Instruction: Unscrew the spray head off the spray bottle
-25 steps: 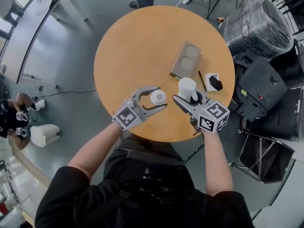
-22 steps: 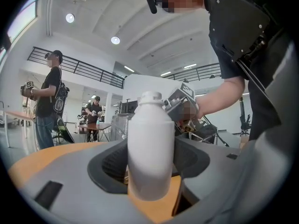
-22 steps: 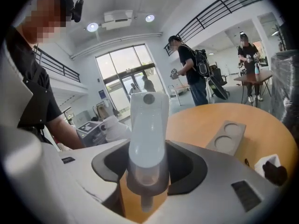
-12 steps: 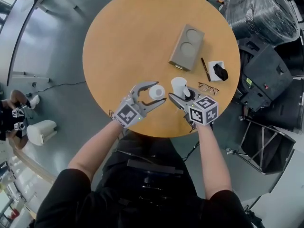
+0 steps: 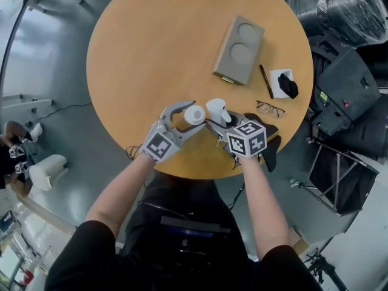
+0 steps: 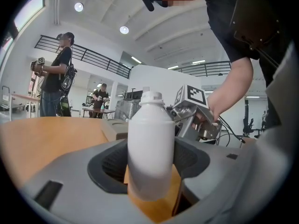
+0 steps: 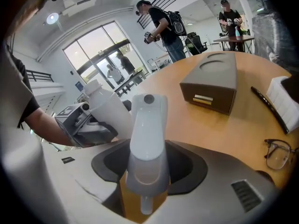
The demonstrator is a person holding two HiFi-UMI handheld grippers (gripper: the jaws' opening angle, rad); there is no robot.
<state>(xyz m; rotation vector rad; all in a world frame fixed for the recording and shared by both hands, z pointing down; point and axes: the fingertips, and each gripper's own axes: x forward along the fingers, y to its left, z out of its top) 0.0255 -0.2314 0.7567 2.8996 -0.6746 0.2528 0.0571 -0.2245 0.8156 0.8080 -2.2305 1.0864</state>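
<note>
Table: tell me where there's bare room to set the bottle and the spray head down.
The wide left and far part of the table, left of the grey box, is bare. A smaller strip lies between the box and the held bottle. The right side is crowded: pen, white pad, glasses.

One table (image 5: 139, 53), one bottle (image 5: 194, 114), one spray head (image 5: 217, 110), one box (image 5: 239, 50) at two o'clock, one pen (image 5: 266, 81), one pair of glasses (image 5: 270, 108), possibly one black item (image 5: 290, 86) at three o'clock.
</note>
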